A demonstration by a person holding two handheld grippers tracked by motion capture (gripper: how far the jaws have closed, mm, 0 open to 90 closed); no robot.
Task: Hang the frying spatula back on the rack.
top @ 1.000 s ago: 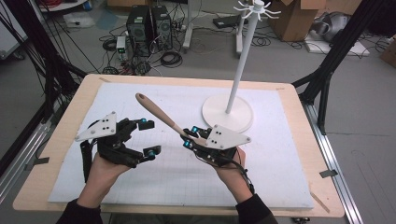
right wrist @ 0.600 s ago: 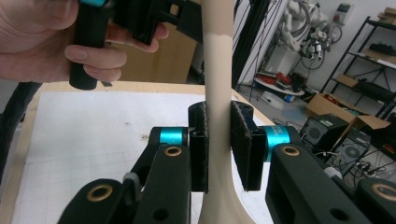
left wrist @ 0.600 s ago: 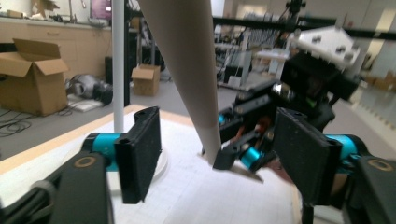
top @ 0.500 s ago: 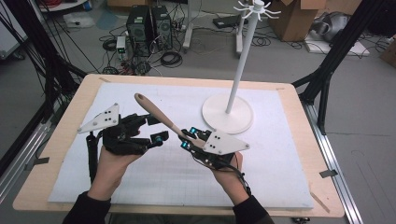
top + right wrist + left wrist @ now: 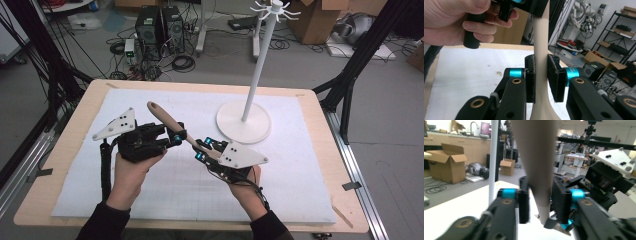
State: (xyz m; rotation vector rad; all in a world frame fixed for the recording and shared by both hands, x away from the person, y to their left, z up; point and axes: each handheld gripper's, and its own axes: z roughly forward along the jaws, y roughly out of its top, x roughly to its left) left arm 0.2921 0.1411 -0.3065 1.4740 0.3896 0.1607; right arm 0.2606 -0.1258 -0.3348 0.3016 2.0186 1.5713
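High view: a wooden spoon handle [image 5: 167, 122] was held up above the counter [image 5: 60, 150], slanting from far-left down to near-right, between two hand-held tongs. The right tongs [image 5: 201, 149] were clenched on the handle's lower part, grey three-cornered plate on top, right hand [image 5: 247, 187] under them near the counter's near middle. The left tongs [image 5: 177, 135] came in from the left and sat at the handle just above the right tongs, the left hand [image 5: 131, 170] gripping the black body, a second grey plate tilted up to the far left. Right gripper view: both black pads pressed flat on the pale handle [image 5: 540, 57], so grasping the spoon; the left hand [image 5: 461, 20] and its tongs showed at the top, on the same handle higher up. Left gripper view: the handle [image 5: 536, 165] ran between the left tongs' jaws with a small gap showing at the left pad and the right pad near or touching it; cannot tell if they were clamped or just loosely around it. The right tongs [image 5: 556, 225] showed beyond, at the handle's lower end. A white sheet [image 5: 300, 165] covered most of the counter. A white stand [image 5: 244, 122] with a round base stood on the sheet at far right, well apart from the spoon, its thin pole rising to a ring of hooks [image 5: 275, 9] at the top. Spoon's bowl end not clearly visible.
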